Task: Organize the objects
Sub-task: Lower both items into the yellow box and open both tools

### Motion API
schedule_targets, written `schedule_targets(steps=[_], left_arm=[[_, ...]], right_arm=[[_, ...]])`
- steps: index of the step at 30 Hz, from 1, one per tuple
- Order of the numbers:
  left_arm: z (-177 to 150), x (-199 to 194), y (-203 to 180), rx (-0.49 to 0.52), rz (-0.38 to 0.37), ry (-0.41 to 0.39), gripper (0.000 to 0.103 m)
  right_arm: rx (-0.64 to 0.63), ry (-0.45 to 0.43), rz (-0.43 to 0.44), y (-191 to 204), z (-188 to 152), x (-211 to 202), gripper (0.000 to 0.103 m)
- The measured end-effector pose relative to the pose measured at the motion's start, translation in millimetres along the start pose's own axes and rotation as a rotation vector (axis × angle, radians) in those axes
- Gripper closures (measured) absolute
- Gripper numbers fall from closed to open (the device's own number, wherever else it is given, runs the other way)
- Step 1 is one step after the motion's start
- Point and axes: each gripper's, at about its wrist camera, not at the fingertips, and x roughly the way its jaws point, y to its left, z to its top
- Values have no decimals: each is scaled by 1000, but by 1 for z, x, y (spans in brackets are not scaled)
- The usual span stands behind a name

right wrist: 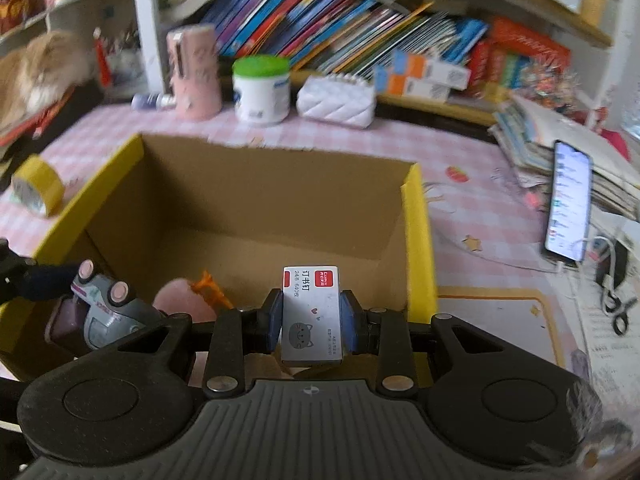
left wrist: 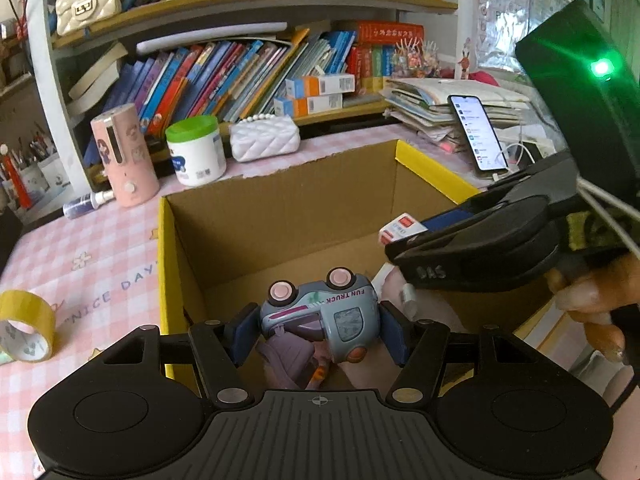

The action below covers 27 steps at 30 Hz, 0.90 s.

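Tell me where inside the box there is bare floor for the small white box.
The far half of the cardboard box floor, along its back wall, is bare. The near left corner is crowded by the toy truck, held in the left gripper, and soft things.

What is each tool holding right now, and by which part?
Left tool: nothing; the toy truck lies loose between its fingers. Right tool: staples box, pinched across its long sides, lower half.

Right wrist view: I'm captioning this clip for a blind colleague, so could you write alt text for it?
The right hand-held gripper grips a small white staple box above an open cardboard box on a pink checked table. Inside, lower left, the left hand-held gripper's finger touches a grey toy truck.
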Motion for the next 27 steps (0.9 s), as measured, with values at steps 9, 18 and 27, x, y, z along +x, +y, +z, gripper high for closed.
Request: schedule_targets(steps=[9,18,27], left_arm=[[-1,4,4,-33,31,15,38],[0,-6,4,-18,45,-14,27],[-1,-38,3,-34,49,-96,17]], right_arm=[[-79,54,49,8,6,20,75],[-44,64,58,4,7,19,74],[32,-18,43,4,2,-14,69]])
